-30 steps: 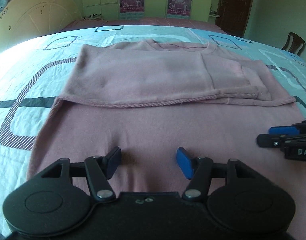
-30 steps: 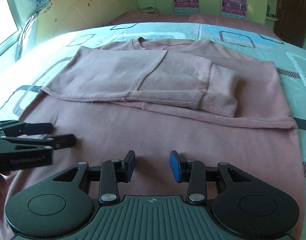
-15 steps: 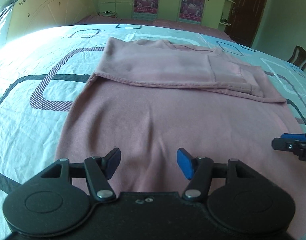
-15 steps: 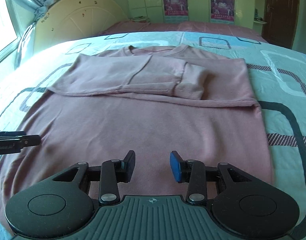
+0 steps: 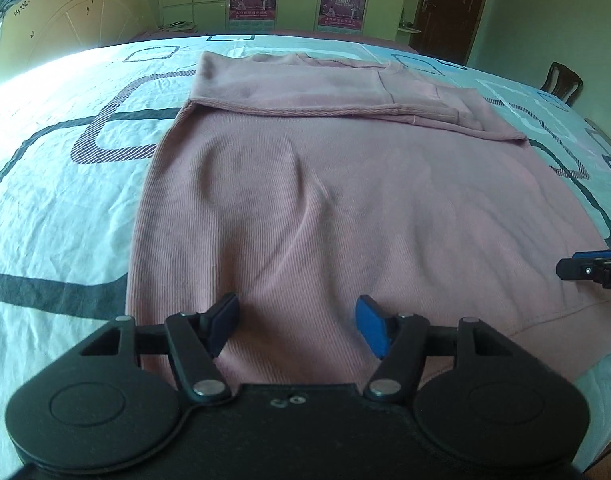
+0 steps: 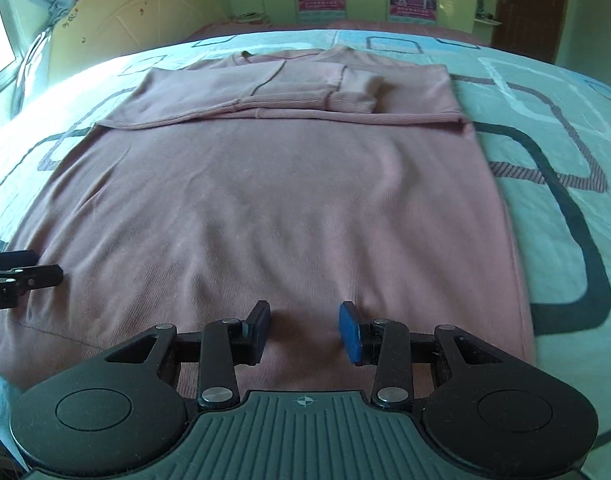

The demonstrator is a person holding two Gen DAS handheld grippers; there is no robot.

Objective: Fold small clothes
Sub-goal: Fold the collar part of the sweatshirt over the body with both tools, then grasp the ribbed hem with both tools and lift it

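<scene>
On the bedsheet [image 5: 57,208] with its dark loop pattern I see the pink sweater [image 5: 345,208] spread flat, both sleeves folded across its far, collar end (cuffs overlapping near the middle). My left gripper [image 5: 297,322] hangs over the near hem, jaws opening, nothing between them. My right gripper [image 6: 304,330] hovers over the same hem further right, jaws apart and empty. Each camera catches the other gripper at the frame edge, above the fabric.
</scene>
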